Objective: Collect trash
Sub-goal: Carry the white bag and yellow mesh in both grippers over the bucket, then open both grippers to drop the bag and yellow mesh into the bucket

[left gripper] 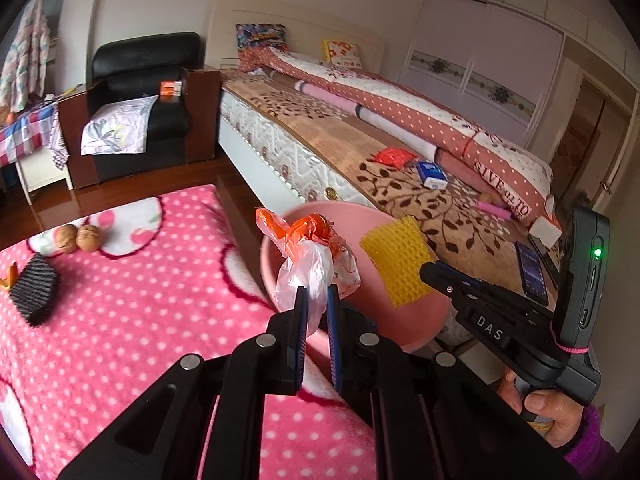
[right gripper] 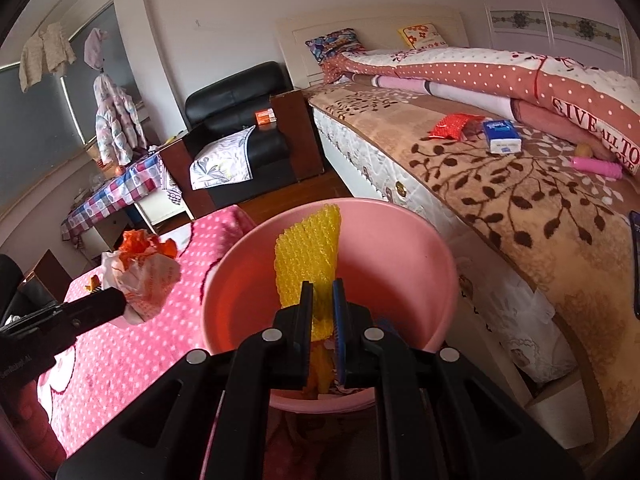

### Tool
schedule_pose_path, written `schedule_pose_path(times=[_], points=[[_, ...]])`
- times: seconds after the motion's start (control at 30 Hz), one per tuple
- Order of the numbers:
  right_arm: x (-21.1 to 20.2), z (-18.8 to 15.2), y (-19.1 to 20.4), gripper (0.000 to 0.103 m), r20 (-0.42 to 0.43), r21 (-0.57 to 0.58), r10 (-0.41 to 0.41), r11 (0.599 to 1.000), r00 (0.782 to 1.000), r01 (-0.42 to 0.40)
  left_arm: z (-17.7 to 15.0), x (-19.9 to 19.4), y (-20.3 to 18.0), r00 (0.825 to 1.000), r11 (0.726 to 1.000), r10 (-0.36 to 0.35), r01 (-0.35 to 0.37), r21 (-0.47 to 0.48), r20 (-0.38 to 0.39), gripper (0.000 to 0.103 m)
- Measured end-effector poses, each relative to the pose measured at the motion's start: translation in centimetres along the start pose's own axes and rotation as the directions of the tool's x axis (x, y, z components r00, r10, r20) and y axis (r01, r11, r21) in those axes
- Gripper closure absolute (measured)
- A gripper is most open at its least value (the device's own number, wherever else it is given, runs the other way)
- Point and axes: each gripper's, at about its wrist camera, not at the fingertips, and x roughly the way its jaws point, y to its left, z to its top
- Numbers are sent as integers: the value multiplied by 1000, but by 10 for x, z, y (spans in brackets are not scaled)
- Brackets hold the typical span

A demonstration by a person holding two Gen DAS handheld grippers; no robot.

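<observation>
My left gripper (left gripper: 317, 294) is shut on a crumpled white and orange plastic bag (left gripper: 310, 258) and holds it over the near rim of the pink basin (left gripper: 416, 320). The bag also shows in the right wrist view (right gripper: 140, 272). My right gripper (right gripper: 322, 286) is shut on a yellow foam net sleeve (right gripper: 308, 256) and holds it above the inside of the pink basin (right gripper: 400, 248). The sleeve shows in the left wrist view (left gripper: 396, 264) too. Some trash lies at the basin's bottom, mostly hidden by the jaws.
A black foam net (left gripper: 34, 294), two walnuts (left gripper: 78, 238) and an orange scrap (left gripper: 10, 276) lie on the pink dotted blanket (left gripper: 140, 300). On the bed (right gripper: 520, 208) lie a red wrapper (right gripper: 454, 125), a blue tissue pack (right gripper: 500, 136), a pink tube (right gripper: 596, 167) and a phone (left gripper: 530, 272). A black armchair (left gripper: 144, 96) stands behind.
</observation>
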Motion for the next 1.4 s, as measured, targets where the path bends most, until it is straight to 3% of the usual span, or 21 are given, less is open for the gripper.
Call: schedule_pose_path(times=[0.3, 0.47, 0.6, 1.0, 1.07, 1.2, 1.4], points=[[4, -3, -9, 93, -14, 17, -17, 1000, 1000, 17, -2, 31, -17, 998, 999, -19, 21, 37, -61, 92], [5, -4, -10, 93, -19, 28, -16, 999, 1000, 17, -4, 37, -19, 997, 999, -26, 29, 32, -70, 87], [6, -5, -9, 93, -22, 27, -17, 999, 1000, 17, -5, 36, -18, 997, 999, -26, 28, 28, -67, 71], [10, -5, -11, 93, -42, 52, -18, 998, 999, 20, -10, 25, -10, 998, 1000, -17, 17, 2, -64, 62], [13, -5, -11, 91, -54, 59, -20, 998, 998, 23, -12, 22, -7, 998, 1000, -13, 13, -3, -59, 61], [12, -5, -9, 76, -56, 64, -10, 998, 998, 13, -13, 15, 0, 999, 1000, -14, 13, -21, -48, 60], [7, -3, 3, 74, -51, 32, -10, 999, 999, 12, -16, 5, 8, 999, 999, -8, 7, -38, -38, 60]])
